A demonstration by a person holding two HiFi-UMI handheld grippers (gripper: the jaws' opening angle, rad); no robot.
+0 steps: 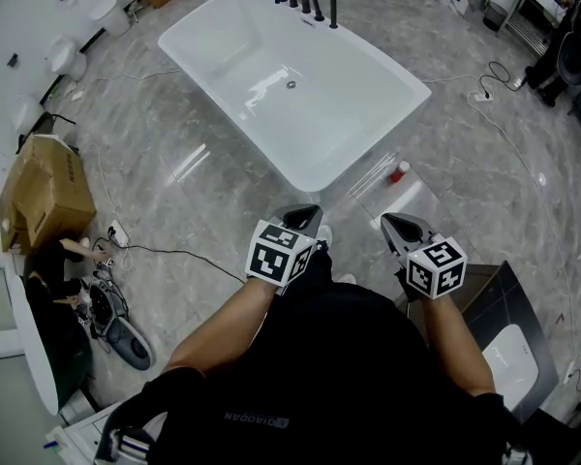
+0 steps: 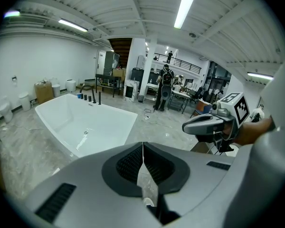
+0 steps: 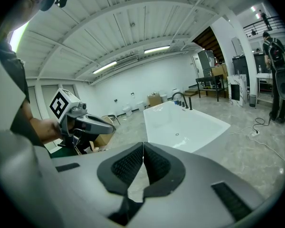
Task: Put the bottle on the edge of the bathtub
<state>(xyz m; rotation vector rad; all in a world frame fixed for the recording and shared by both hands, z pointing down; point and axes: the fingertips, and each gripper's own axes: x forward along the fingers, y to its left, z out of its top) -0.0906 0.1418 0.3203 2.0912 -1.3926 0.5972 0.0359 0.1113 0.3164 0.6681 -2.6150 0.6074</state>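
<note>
A wide grey stone floor point(image 1: 174, 163) runs out under strip lights. The white bathtub point(image 1: 230, 114) stands free in the middle of it, with black taps at its far end. From where I stand, nothing has been done on the job yet. The bottle point(image 1: 398, 172), a small one with a red cap, is low down just beside the tub's near right corner, on what looks like a clear stand. I can't make out whether it is upright or lying over. It isn't on the rim, and the rim is bare all the way round.

The person holds the left gripper point(image 1: 307, 213) and the right gripper point(image 1: 392, 223) out in front at waist level, both well short of the bottle. The left fingers point(image 2: 128, 165) are pressed together on nothing, and so are the right fingers point(image 3: 128, 166).

I reckon the whole task is left: spread the fingers, reach down, take the bottle, and set it on the tub's edge. The right gripper is nearer to it.
</note>
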